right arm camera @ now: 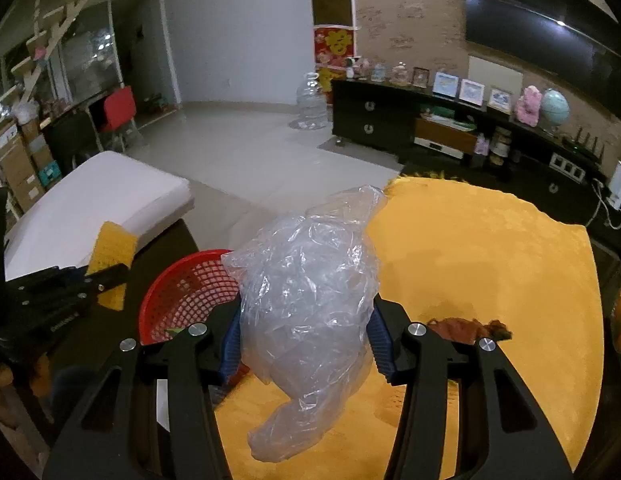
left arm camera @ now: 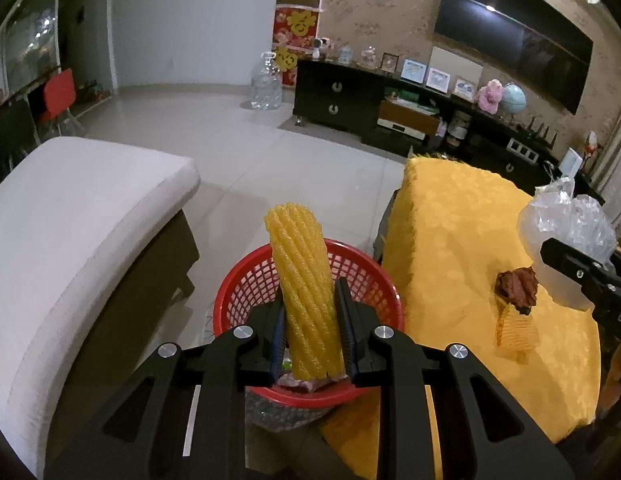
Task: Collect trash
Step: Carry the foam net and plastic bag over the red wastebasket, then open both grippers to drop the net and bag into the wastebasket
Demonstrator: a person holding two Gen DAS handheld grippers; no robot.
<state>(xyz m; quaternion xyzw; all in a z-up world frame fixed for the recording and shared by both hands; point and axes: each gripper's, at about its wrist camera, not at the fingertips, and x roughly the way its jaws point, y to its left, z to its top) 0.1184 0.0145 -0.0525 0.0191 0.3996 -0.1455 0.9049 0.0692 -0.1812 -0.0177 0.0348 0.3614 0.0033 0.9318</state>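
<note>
Left gripper (left arm camera: 308, 322): jaws clamped on a yellow ribbed foam-net sleeve (left arm camera: 306, 292), held upright at lower centre of the left wrist view, directly over the round red plastic mesh basket (left arm camera: 374, 276). Some wrappers apparently already in the basket bottom; contents too obscured to identify.

Right gripper (right arm camera: 304, 336): jaws clamped on a crumpled clear plastic bag (right arm camera: 310, 300), held above the yellow-clothed table (right arm camera: 490, 248) at centre frame, the basket (right arm camera: 182, 296) at lower left of that view, just beside the table edge.

Remaining on the cloth: a brown crumpled scrap (left arm camera: 516, 290) at right of the left view, beside an orange mesh piece (left arm camera: 514, 330).

Step in hand, as judged: deposit of both held items. Next move calls for opening the left jaws over the basket, then carrying the bag leftward past the table edge before release; light film likely to cling or drift.
</note>
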